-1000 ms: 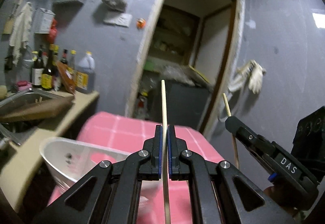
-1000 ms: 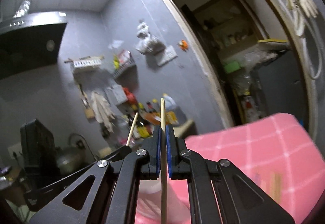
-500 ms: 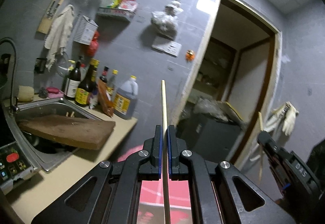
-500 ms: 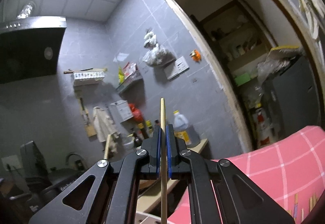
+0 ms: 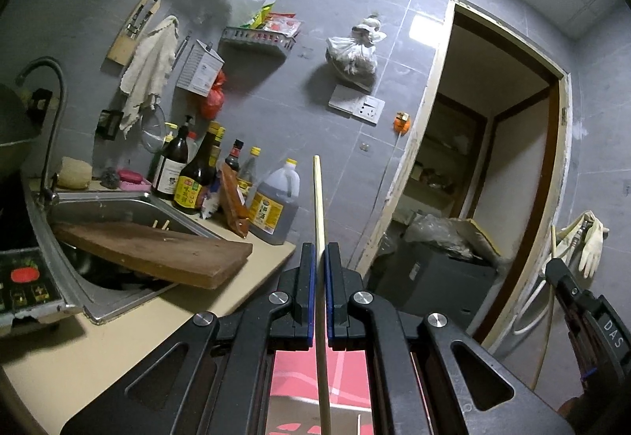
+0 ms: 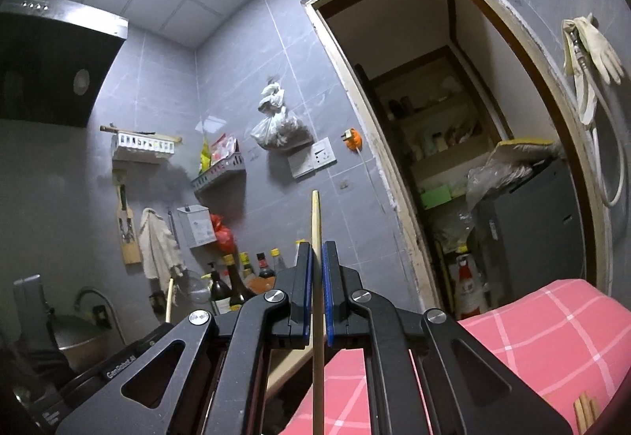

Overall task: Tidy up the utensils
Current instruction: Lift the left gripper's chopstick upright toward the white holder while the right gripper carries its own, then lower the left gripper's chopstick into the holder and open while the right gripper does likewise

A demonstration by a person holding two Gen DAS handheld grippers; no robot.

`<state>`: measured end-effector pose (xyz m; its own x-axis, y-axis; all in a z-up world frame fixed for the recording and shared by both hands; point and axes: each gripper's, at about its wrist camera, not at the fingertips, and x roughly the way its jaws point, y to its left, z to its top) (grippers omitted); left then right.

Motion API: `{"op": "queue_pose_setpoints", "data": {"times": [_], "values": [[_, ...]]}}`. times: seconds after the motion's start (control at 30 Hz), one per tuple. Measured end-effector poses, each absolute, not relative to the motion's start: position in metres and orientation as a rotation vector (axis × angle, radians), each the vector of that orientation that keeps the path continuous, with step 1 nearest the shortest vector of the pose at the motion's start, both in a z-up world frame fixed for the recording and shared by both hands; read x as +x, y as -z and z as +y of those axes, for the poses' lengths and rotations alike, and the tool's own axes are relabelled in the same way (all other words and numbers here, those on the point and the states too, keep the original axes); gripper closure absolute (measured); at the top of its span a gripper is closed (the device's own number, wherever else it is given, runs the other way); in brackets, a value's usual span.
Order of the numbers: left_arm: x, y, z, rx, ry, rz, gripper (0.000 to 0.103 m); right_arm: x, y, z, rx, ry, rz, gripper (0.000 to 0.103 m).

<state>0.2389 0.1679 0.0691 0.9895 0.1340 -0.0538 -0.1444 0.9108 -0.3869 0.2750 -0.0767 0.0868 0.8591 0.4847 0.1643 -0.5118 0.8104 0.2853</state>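
Both of my tools are clamped tight, each on one wooden chopstick. From the left wrist view, my left tool pinches its chopstick between the blue pads, the stick running upright through the closed gap and rising above the fingertips. At the right edge of that view I see my right tool with a thin stick standing up from it. From the right wrist view, that right tool grips its own chopstick the same way, upright between the pads.

Ahead of the left tool lies a tan tabletop with a steel sink set into it; a wooden cutting board rests tilted across the sink. Two stick ends poke up just behind the board. Bottles stand in a row by the grey wall. Below both tools is a pink checked cloth, and a few more sticks lie on it at the lower right of the right wrist view.
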Motion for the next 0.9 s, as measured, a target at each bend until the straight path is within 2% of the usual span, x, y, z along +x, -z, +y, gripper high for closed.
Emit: {"op": "queue_pose_setpoints", "data": {"times": [0.37,0.9], "values": [[0.238,-0.046,0.153,-0.347,-0.144,0.065,0.100,0.273,-0.070,-0.069,0.249,-0.588,0.023,0.100],[0.235,-0.031,0.126,-0.265,-0.059,0.243,0.099,0.266,-0.053,-0.076,0.184,-0.613,0.191,0.097]]}}
